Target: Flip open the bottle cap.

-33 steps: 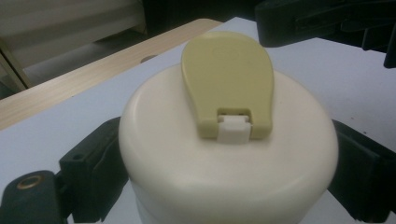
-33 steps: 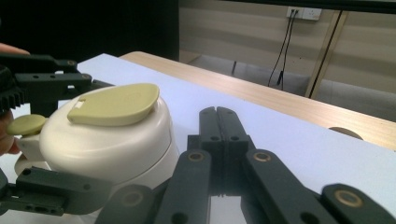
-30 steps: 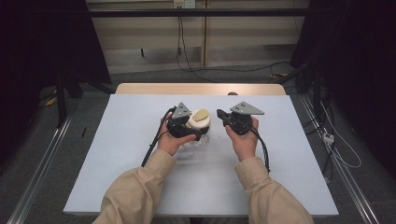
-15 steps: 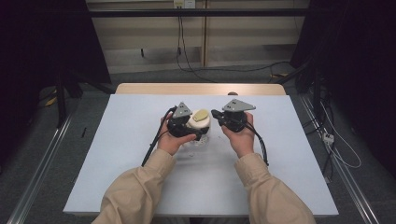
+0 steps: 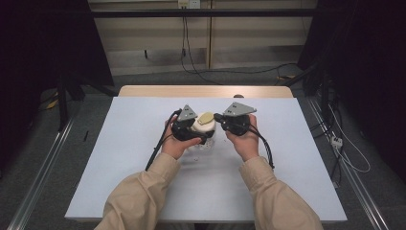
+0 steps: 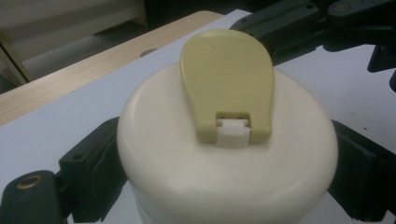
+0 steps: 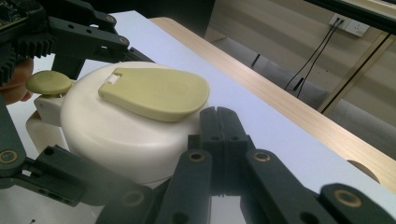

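Left tongs (image 5: 203,135): closed around the sides of the white jar, holding it tight.
Jar (image 5: 205,128): white, with a round cream lid (image 6: 224,154) and a yellow flip flap (image 6: 227,81). It is in the middle of the worktop (image 5: 119,158), between both hands.
Right tongs (image 7: 219,122): shut tight with nothing inside, tips right at the edge of the yellow flap.

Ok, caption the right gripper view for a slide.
Shut right gripper beside the cream lid and its olive flap.
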A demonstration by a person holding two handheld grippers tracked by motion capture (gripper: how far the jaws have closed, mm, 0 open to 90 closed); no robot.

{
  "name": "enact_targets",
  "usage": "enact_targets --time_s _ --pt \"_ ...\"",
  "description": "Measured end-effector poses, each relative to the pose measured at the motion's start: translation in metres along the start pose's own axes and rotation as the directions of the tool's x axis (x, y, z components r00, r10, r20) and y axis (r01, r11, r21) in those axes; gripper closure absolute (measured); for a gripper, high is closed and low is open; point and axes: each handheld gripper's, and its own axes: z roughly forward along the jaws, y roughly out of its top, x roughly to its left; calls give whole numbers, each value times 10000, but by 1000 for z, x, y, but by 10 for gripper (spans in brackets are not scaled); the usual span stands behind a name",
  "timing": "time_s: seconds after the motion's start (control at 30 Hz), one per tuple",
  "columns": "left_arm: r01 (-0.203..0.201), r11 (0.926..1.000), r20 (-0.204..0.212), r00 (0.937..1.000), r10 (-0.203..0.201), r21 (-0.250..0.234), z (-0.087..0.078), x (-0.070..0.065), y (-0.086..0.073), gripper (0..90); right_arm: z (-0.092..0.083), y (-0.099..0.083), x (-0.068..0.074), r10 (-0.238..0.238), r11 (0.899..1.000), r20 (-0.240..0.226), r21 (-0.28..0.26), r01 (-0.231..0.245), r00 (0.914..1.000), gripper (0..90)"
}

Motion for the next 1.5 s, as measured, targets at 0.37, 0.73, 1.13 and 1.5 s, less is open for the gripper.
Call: enact_targets --time_s 0.37,0.73,1.13,1.5 --pt "-9 10000 -22 10000 9 32 0 0 0 101 -3 6 1 26 9996 -31 -264 -27 10000 900" --pt "5 10000 -24 10000 -5 20 0 0 0 101 -4 8 2 426 9976 -183 -538 -436 9989 900" --pt "9 10000 -53 10000 -9 26 0 -1 0 101 -8 10 2 640 9953 -300 -708 -660 9975 900" --pt "32 10000 -62 10000 -32 27 0 -1 0 101 -8 13 6 875 9920 -422 -879 -909 9953 900"
